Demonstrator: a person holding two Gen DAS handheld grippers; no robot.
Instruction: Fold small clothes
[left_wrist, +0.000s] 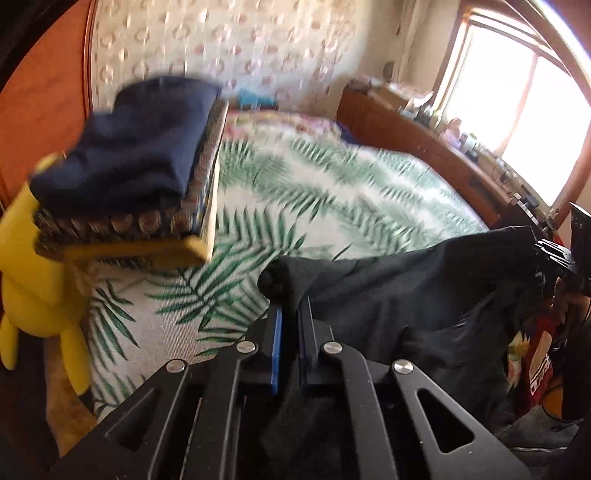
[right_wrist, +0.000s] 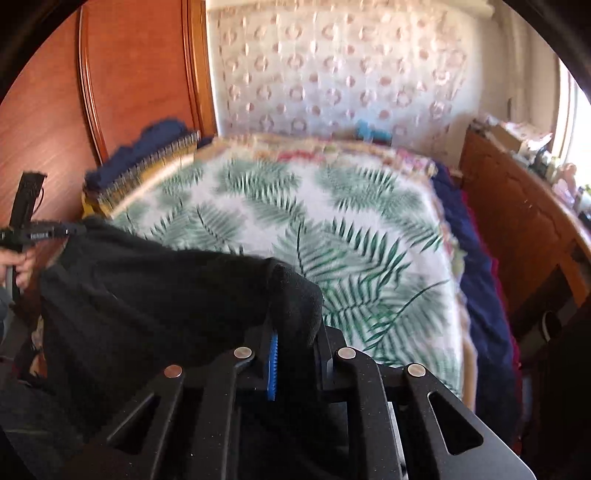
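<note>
bed (left_wrist: 332, 192) | wide, wooden frame, against the patterned wall | covered by white spread with green fern leaves (right_wrist: 295, 229) | stack of folded cloths (left_wrist: 140, 177) on the left edge, navy piece on top | small blue object (right_wrist: 369, 131) at the far end, blurred

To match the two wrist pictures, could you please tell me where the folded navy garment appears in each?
Left wrist view: the navy garment lies upper left, large, atop a stack of folded blankets.
Right wrist view: the navy garment is small, at the left edge of the bed by the wooden wardrobe.
Shared landmark: the fern-print bedspread, spread across the middle of both views.
</note>
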